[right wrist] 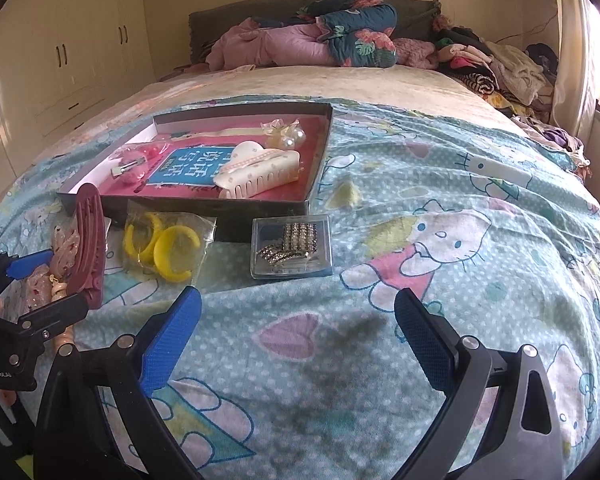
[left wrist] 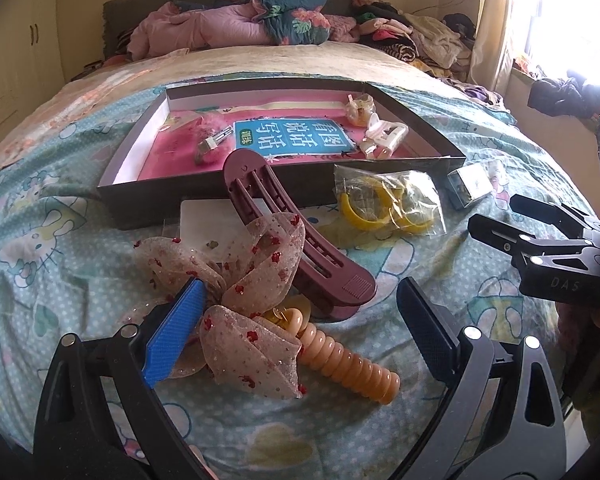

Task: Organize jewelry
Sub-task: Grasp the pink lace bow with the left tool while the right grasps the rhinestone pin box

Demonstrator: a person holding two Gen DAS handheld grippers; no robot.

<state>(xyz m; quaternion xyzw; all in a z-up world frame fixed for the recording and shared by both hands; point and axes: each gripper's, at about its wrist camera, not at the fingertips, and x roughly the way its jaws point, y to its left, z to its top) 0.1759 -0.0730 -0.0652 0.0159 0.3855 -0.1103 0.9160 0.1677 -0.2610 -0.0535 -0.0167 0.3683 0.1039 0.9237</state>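
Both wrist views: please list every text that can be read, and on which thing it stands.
"看图说话写话", seen upside down: blue label on the pink book in the tray.
"训练": small tag beside it.
"DAS": right gripper body.
"GenRobot.AI": left gripper body, small.
Clear box: no readable text.

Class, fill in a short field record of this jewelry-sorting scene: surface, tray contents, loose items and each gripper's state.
surface: bed with cartoon-cat sheet
tray: white claw clip, pearl earrings, pink hair clip
loose items: maroon hair clip, mesh bow, orange spiral clip, bagged yellow hoops, clear box of rhinestone jewelry
left gripper: open, straddling the bow
right gripper: open, empty
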